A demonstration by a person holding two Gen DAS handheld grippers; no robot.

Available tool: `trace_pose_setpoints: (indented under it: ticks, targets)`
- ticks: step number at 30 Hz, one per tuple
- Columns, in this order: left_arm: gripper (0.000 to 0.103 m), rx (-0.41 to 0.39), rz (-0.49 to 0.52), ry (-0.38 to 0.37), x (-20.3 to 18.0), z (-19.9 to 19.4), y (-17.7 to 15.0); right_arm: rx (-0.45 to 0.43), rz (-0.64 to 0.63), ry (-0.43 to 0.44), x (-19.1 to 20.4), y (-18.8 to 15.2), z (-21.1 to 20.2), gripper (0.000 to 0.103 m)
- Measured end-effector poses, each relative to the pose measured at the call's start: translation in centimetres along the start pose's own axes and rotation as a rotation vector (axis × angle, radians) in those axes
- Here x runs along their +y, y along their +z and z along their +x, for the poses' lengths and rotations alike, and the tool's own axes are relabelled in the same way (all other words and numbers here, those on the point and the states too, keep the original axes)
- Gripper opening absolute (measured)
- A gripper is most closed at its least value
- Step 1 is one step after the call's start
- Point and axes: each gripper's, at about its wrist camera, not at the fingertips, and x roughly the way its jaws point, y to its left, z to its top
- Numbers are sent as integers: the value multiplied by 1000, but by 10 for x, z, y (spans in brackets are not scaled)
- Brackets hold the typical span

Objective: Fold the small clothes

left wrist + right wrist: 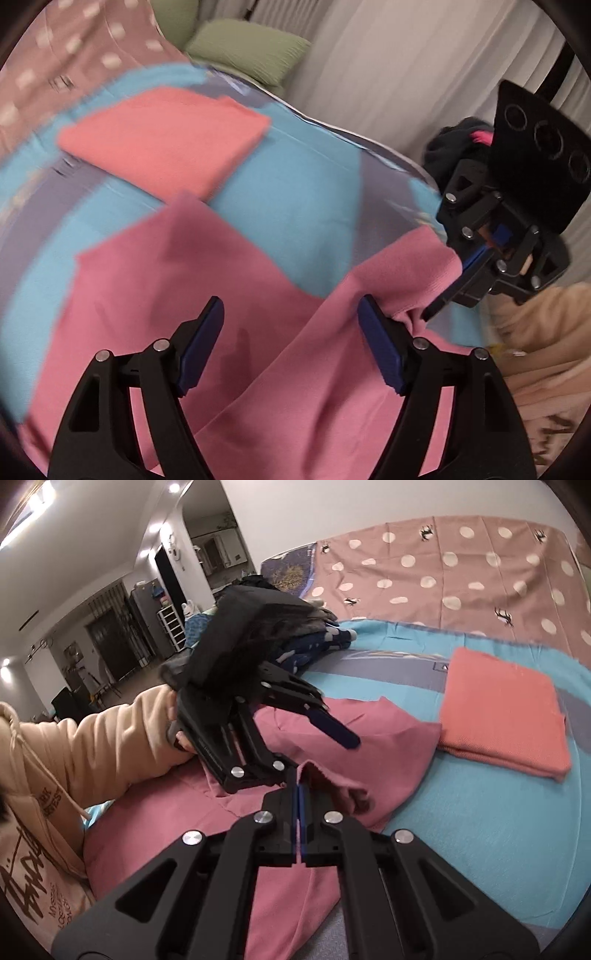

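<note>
A bed (480, 830) covered in a blue and grey sheet carries everything, with a dusty-pink polka-dot cloth (461, 572) spread at its far end. A pink garment (184, 277) lies partly spread across the near side of the bed, one edge lifted. Beyond it sits a folded coral cloth (506, 716), apart from the pink one. A pile of dark clothes (317, 638) rests farther back. The right gripper (298, 794) has its fingers pressed together on the raised pink edge. The left gripper (291, 332) hangs over the garment, fingers wide apart, gripping nothing.
</note>
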Motion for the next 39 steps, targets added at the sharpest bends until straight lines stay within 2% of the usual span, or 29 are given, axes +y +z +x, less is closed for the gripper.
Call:
trace_pose_setpoints:
  ticks: [2, 8, 10, 11, 12, 15, 17, 19, 22, 23, 24, 26, 31, 35, 39]
  targets:
    - [76, 1, -46, -77, 3, -2, -2, -6, -7, 0, 2, 4, -4, 1]
    - [74, -38, -149, -170, 20, -18, -15, -35, -37, 4, 8, 17, -14, 1]
    - [46, -62, -184, -121, 24, -22, -16, -39, -44, 2, 12, 20, -17, 1]
    - [23, -60, -231, -113, 30, -23, -17, -37, -50, -3, 13, 22, -16, 1]
    - [8, -63, -260, -122, 34, -24, -18, -36, -51, -1, 13, 23, -15, 1]
    - [1, -114, -304, -73, 42, -32, -23, -42, -55, 0, 14, 27, -15, 1]
    - [0, -134, -320, -78, 45, -37, -23, -49, -62, 1, 15, 30, -16, 1]
    - [0, -156, -322, -72, 46, -40, -21, -54, -65, 1, 15, 32, -17, 1]
    - [0, -167, -288, -130, 42, -50, -21, -48, -70, -9, 14, 33, -18, 1]
    - [8, -160, -275, -155, 43, -47, -17, -48, -70, -7, 14, 34, -18, 1]
    - [31, -147, -259, -190, 42, -49, -17, -50, -71, -6, 14, 34, -19, 1]
    - [65, -139, -224, -237, 38, -50, -18, -54, -80, -2, 15, 35, -21, 1]
    - [65, -133, -214, -306, 38, -46, -18, -55, -92, -11, 18, 36, -22, 1]
    - [65, -123, -274, -390, 50, -46, -22, -56, -92, -4, 19, 35, -22, 1]
    - [65, -147, -330, -426, 63, -50, -31, -60, -93, 2, 21, 35, -23, 1]
